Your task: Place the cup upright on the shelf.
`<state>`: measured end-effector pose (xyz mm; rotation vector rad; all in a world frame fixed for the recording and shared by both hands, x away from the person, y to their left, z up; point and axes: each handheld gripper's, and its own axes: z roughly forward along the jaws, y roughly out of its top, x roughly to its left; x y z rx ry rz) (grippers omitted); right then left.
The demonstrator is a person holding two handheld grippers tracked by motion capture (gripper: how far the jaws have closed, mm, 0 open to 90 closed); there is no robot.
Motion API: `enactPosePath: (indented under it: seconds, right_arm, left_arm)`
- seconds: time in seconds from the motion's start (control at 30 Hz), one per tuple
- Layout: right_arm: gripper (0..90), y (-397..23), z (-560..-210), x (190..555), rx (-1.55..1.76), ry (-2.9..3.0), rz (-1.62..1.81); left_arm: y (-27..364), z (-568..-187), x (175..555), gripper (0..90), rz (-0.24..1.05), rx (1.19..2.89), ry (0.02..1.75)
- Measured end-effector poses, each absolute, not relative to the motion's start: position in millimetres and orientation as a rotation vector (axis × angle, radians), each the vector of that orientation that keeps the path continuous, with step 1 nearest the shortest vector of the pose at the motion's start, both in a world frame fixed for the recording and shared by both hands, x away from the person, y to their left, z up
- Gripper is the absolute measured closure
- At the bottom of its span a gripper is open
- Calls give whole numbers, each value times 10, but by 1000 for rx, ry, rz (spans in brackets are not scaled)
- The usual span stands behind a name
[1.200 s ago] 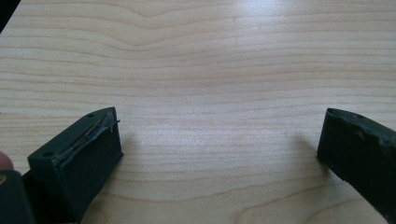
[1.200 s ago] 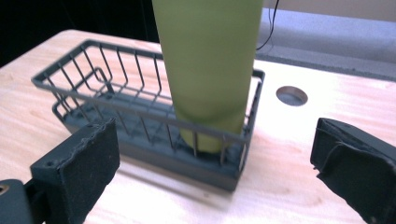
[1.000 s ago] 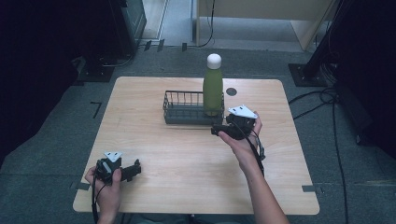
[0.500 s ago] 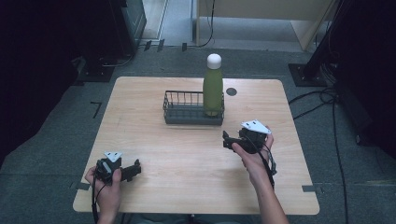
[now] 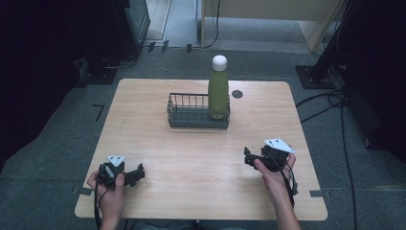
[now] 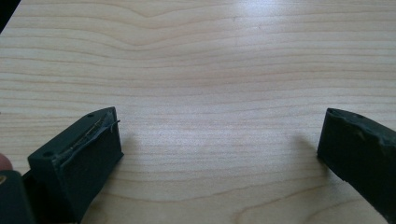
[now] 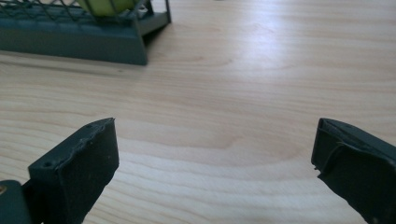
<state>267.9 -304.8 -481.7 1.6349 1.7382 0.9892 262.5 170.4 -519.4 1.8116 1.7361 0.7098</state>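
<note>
Bottle [image 5: 218,87] upright in the wire basket [image 5: 191,116], far side of the tabletop [image 5: 201,158].
Both tongs, left [image 5: 140,173] and right [image 5: 247,157], rest near the front edge, spread wide, holding nothing.

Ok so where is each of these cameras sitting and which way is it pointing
High view: above the person's edge of the table, looking forward and down; both forearms enter from the bottom, left gripper, right gripper.
Left gripper view: rides the left gripper, looking along its open jaws at bare tabletop.
Right gripper view: rides the right gripper, looking between its open jaws towards the wire basket and the base of the green bottle.
Shared: the high and right gripper views both show basket and bottle.
</note>
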Motion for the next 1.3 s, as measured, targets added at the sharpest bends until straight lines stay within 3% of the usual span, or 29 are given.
enactPosePath:
  seconds: [0.8,1.3]
  right_arm:
    - [7,-3766,-5251,2262,1755,1660,796]
    - [2,-4022,-5280,2090,1817,1683,742]
  left_arm:
    - [1704,-5195,2625,0,710,1811,1736]
    - [1704,-5195,2625,0,711,1812,1736]
